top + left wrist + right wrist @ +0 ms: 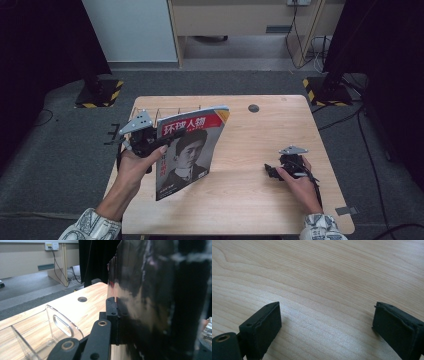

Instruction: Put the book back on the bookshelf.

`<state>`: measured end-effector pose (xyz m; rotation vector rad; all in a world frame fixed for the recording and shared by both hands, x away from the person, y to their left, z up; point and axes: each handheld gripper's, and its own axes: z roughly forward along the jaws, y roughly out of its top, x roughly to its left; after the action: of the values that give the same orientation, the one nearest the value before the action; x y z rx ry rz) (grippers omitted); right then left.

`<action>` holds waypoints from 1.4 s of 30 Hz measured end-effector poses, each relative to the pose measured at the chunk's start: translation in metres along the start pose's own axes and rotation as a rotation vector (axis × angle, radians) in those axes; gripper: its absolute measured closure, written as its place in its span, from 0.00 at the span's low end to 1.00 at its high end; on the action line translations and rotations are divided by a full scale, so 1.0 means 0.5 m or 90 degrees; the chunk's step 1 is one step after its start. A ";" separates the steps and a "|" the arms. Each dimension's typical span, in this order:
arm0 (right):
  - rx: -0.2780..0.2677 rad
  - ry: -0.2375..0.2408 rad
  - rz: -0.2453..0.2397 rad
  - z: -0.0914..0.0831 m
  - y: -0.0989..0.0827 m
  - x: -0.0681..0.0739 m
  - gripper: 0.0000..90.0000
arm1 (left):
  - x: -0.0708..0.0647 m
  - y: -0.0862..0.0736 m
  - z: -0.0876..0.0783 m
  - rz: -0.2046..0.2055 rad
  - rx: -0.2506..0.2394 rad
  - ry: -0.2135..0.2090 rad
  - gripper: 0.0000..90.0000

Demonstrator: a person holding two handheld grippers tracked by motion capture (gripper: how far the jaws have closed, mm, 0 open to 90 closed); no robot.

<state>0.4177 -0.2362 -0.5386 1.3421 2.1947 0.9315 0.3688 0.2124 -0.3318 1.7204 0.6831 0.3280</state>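
— Nearest the person's edge of the table (pixel 250 200), what do you make out?

— Two patterned sleeves and both hands. The right hand (pixel 300 182) lies on the wood with the right gripper (pixel 272 171) low to the surface, well apart from everything else. Seen along that gripper (pixel 325 320), its two black jaws stand wide apart, with bare wood grain between them and nothing held.

— And the left side?

— The left hand (pixel 132 165) holds the left gripper (pixel 162 145) above the table's left part, its grey three-cornered plate on top. Its jaws are clamped on a magazine (pixel 187 150), gripping it by its left edge.

— How does the magazine sit?

— Lifted clear of the wood and tilted, the cover facing the camera: a red band with white characters across the top and a dark portrait below. Its lower corner hangs toward the person, its upper corner points to the far side.

— What does the left gripper view add?

— The near black pad (pixel 112 320) presses flat against the glossy dark sheet of the magazine (pixel 150 302), which rises upright just beside it. The other jaw is hidden behind the paper.

— Anything farther off?

— Just behind the magazine stands a clear rack (pixel 165 112) near the table's far left; in the left gripper view its clear plastic dividers (pixel 61 323) show, with an oval cut-out. Beyond that, a round hole (pixel 253 108) in the tabletop near the far edge.
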 end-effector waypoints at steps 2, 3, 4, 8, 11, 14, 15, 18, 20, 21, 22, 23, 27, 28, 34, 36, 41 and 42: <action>0.000 0.001 -0.002 0.000 0.000 0.000 0.09 | 0.000 -0.001 -0.010 0.002 0.000 0.001 0.96; 0.000 0.001 -0.002 0.000 0.000 0.000 0.09 | 0.000 -0.001 -0.010 0.002 0.000 0.001 0.96; 0.000 0.000 -0.002 0.000 0.000 0.000 0.09 | 0.000 -0.002 -0.013 0.002 -0.002 0.001 0.96; -0.001 0.000 -0.002 0.000 0.000 0.000 0.09 | 0.006 -0.009 -0.031 -0.001 -0.006 0.004 0.96; -0.001 0.000 -0.001 0.000 0.000 0.000 0.09 | 0.010 -0.013 -0.039 -0.001 -0.008 0.008 0.96; 0.000 0.000 -0.002 0.000 0.000 0.000 0.09 | 0.011 -0.016 -0.048 -0.002 -0.010 0.010 0.96; 0.000 0.000 -0.002 0.001 0.000 0.000 0.09 | 0.012 -0.017 -0.052 -0.002 -0.011 0.011 0.96; 0.001 -0.001 -0.001 0.001 0.000 0.000 0.09 | 0.015 -0.020 -0.066 -0.004 -0.015 0.017 0.96; 0.001 -0.001 -0.001 0.001 0.000 0.000 0.09 | 0.020 -0.023 -0.077 -0.008 -0.018 0.022 0.96; 0.001 -0.001 -0.001 0.001 0.000 0.000 0.09 | 0.020 -0.023 -0.077 -0.008 -0.018 0.022 0.96; 0.001 -0.001 -0.001 0.001 0.000 0.000 0.09 | 0.023 -0.025 -0.081 -0.010 -0.018 0.023 0.96; 0.001 -0.001 -0.001 0.001 0.000 0.000 0.09 | 0.025 -0.026 -0.084 -0.010 -0.017 0.025 0.96; 0.000 -0.001 -0.001 0.001 0.000 0.000 0.09 | 0.028 -0.030 -0.101 -0.010 -0.018 0.033 0.96; 0.000 -0.001 -0.001 0.001 0.000 0.000 0.09 | 0.031 -0.031 -0.111 -0.012 -0.024 0.038 0.96; 0.001 0.000 0.001 0.002 0.001 0.000 0.08 | 0.040 -0.037 -0.138 -0.017 -0.028 0.057 0.96; 0.001 0.000 0.000 0.002 0.001 0.000 0.08 | 0.043 -0.040 -0.146 -0.019 -0.030 0.063 0.96; 0.001 0.000 0.000 0.002 0.001 0.000 0.08 | 0.049 -0.046 -0.160 -0.019 -0.030 0.072 0.96; 0.001 0.000 0.000 0.002 0.001 0.000 0.08 | 0.051 -0.047 -0.164 -0.020 -0.029 0.075 0.96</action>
<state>0.4186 -0.2356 -0.5389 1.3424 2.1957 0.9312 0.3374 0.2954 -0.3362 1.6560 0.7815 0.4230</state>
